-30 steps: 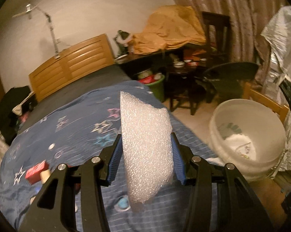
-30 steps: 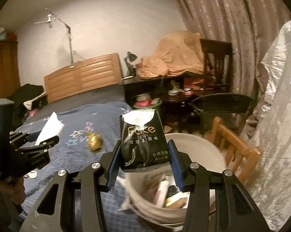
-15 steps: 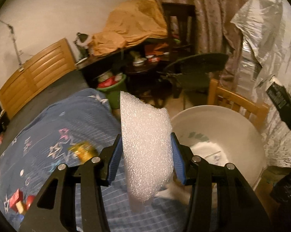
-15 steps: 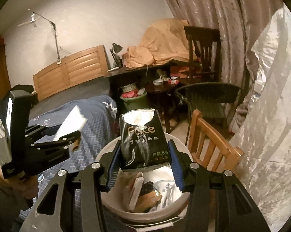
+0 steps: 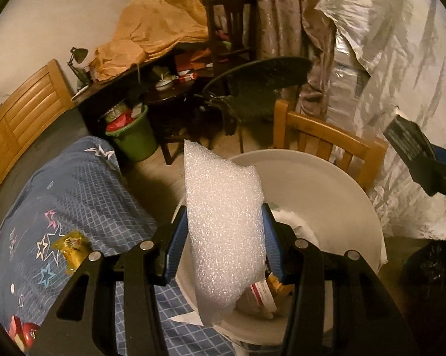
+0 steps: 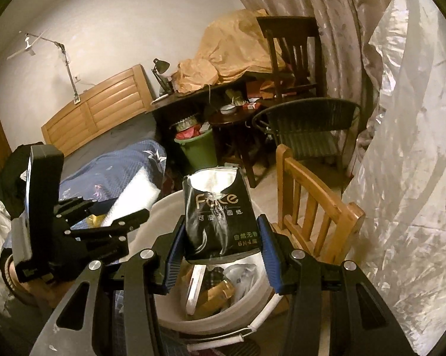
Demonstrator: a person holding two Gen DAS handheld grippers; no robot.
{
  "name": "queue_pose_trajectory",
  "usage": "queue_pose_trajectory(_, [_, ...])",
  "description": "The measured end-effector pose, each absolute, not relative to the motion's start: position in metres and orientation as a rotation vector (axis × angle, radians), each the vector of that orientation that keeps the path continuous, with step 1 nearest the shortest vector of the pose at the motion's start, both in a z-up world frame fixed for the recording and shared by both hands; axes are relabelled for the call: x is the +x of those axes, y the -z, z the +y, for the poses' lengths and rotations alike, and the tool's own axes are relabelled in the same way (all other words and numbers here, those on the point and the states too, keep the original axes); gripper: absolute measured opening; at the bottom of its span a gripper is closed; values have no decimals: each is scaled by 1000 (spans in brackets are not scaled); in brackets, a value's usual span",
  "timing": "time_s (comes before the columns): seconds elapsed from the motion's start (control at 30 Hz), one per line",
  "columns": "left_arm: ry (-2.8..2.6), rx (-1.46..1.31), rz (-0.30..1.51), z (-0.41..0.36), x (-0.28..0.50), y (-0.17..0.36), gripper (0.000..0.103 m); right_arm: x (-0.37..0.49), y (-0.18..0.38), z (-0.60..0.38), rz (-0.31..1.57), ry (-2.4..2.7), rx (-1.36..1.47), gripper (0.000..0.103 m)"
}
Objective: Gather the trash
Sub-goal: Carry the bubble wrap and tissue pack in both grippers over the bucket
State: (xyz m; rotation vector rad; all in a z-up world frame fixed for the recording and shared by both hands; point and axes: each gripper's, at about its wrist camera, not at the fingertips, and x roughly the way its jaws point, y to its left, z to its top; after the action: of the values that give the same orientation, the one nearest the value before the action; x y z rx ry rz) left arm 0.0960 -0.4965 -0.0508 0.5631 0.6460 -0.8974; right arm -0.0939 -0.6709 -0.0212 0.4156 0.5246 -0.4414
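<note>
Foam sheet pinched in left claw, tissue pack clamped in right claw, both held over bucket rim; bed edge just beside.

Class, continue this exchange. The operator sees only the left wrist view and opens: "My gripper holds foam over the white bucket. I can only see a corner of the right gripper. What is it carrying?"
Observer: The right gripper is shut on a black tissue pack, torn open at the top.
Operator: Is it lined up with the bucket?
Observer: In the right wrist view, the bucket mouth lies just below the pack.
Operator: How does my foam look from the side?
Observer: The foam sticks out past the left gripper, with its tip about at the rim.
</note>
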Motion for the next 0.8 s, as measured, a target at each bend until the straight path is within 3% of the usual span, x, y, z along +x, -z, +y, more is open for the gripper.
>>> queue_pose_trajectory(0.8, [908,583,682,-503,95,65,47,-60,29,-673,569,376,421,48])
